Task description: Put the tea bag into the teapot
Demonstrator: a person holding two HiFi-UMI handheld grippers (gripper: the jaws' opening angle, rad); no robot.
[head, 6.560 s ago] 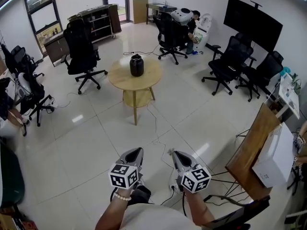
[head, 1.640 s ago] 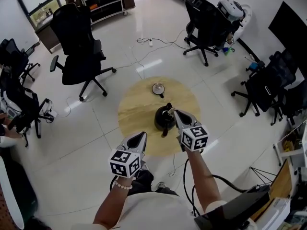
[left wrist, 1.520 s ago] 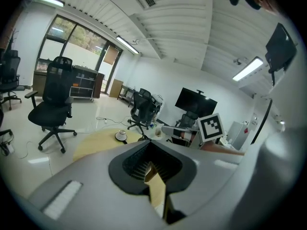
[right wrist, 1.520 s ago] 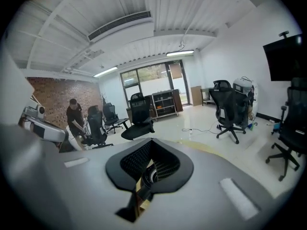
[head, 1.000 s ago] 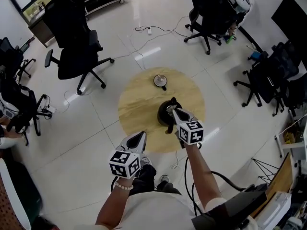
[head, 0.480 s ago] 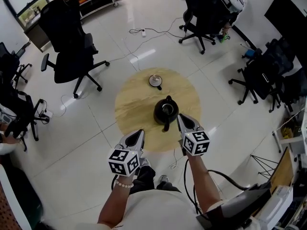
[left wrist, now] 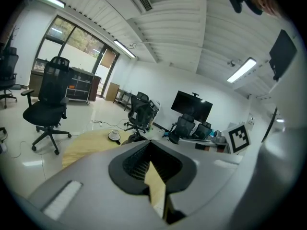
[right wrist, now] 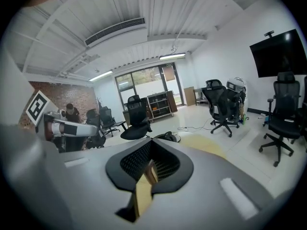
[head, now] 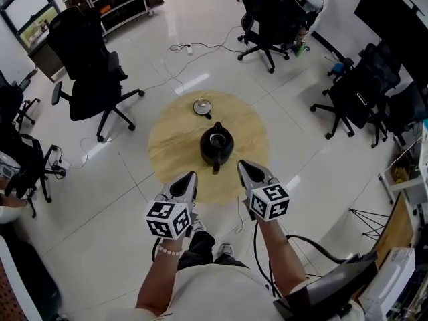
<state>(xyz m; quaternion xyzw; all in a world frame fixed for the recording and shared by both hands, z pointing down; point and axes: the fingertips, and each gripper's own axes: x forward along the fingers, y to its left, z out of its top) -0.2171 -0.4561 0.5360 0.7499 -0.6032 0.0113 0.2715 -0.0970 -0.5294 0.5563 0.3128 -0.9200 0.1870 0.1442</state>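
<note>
Tea bag: I can't spot it on the table (head: 170, 149) or in either gripper, so it is likely inside the pot already. Left gripper (head: 189, 178) hangs at the table's near edge, jaws pressed together on nothing. A small round lid (head: 202, 106) lies on the pale, grained wood, apart from the squat, glossy black teapot (head: 217, 145), whose mouth stands open. Right gripper (head: 243, 166), over that mouth a second ago, has drawn back to the near edge, jaws closed and empty.
</note>
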